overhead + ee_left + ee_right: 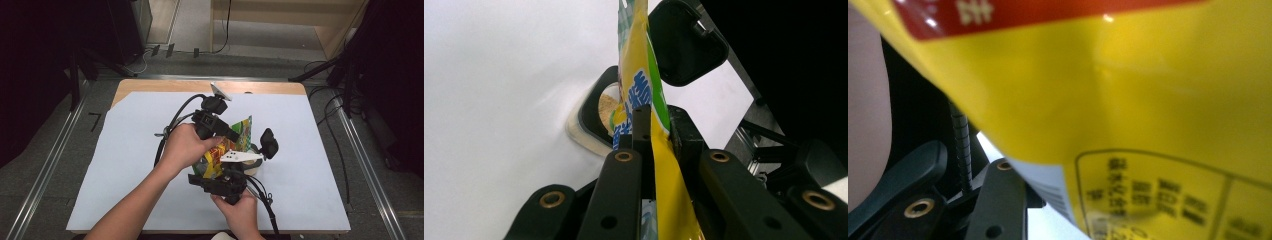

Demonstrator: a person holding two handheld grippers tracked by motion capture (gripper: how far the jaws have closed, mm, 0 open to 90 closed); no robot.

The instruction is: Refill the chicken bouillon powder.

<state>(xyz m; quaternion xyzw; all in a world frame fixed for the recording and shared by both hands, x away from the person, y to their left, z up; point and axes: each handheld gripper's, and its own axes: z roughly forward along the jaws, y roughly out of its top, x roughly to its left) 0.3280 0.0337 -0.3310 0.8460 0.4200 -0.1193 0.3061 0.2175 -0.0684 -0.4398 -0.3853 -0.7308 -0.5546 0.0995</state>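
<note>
A yellow and green snack bag (pixel 239 136) is held upright over the middle of the table. My left gripper (pixel 229 133) is shut on its upper edge; in the left gripper view the bag (pixel 644 95) is pinched between the two jaws. Below it sits a small bowl (pixel 591 120) with a dark rim and beige crumbs inside. My right gripper (pixel 242 151) comes up from the near side with its jaws spread around the bag's lower part. One of its pads (pixel 686 42) stands clear to the right. The bag (pixel 1128 95) covers most of the right gripper view.
A white sheet (pixel 130 165) covers the wooden table (pixel 165 86). The bowl (pixel 256 168) lies right of the right hand. Cables trail from both grippers toward the near edge. Metal rails run along the floor on both sides.
</note>
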